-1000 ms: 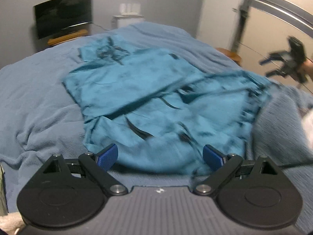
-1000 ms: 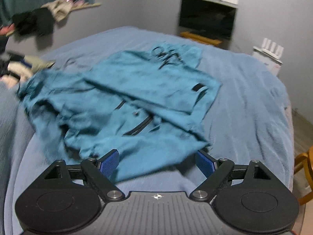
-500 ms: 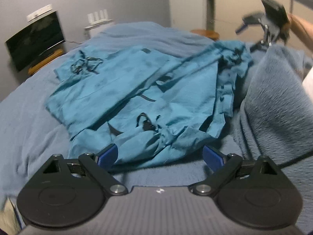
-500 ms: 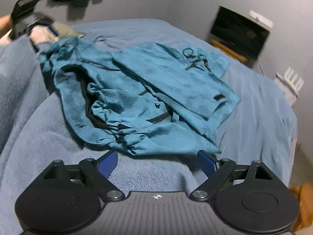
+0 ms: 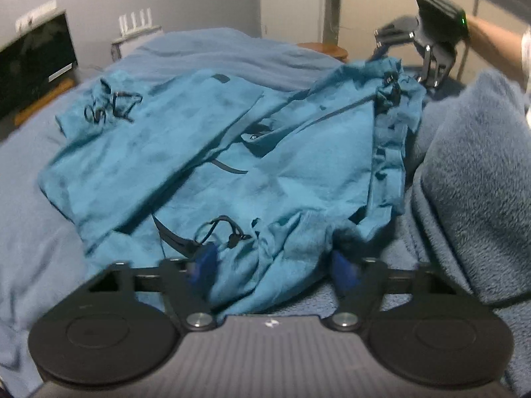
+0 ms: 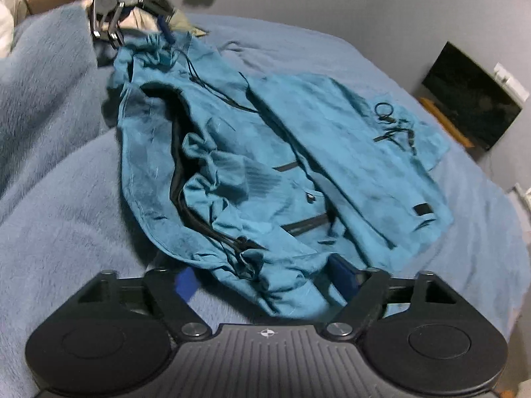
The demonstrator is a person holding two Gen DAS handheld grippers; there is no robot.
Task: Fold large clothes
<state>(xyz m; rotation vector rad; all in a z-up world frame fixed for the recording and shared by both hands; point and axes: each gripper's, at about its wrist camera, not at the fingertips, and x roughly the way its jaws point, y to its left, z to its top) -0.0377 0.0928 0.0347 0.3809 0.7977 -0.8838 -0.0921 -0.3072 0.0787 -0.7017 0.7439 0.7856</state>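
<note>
Left wrist view. Left tool (image 5: 274,265): fingers spread, blue pads on either side of the bunched hem of the jacket (image 5: 232,152), not yet pinching it. The jacket lies on the bed (image 5: 205,49), dead ahead of the tool. Its long axis runs from the tool's near right away to the far left, where the hood cords (image 5: 113,106) lie; hood end points at the TV (image 5: 33,63). One flat panel is folded across the far-left half. The other hem corner is lifted at far right under the right tool (image 5: 403,58). A thick blanket (image 5: 471,179) is heaped at the right.

Right wrist view. Right tool (image 6: 267,277): fingers spread, hem bunched between the pads and hiding their inner faces; no pinch shown. The jacket stretches ahead, long axis towards the far right, hood end nearest the TV (image 6: 471,106). At far left, the left tool (image 6: 132,20) sits at the raised corner; too blurred to tell more.

Progress, by judgement: early. One side looks folded in; hem is rumpled, zip (image 6: 186,205) gaping. Left to do: take both hem corners, carry them towards the hood, flatten.
</note>
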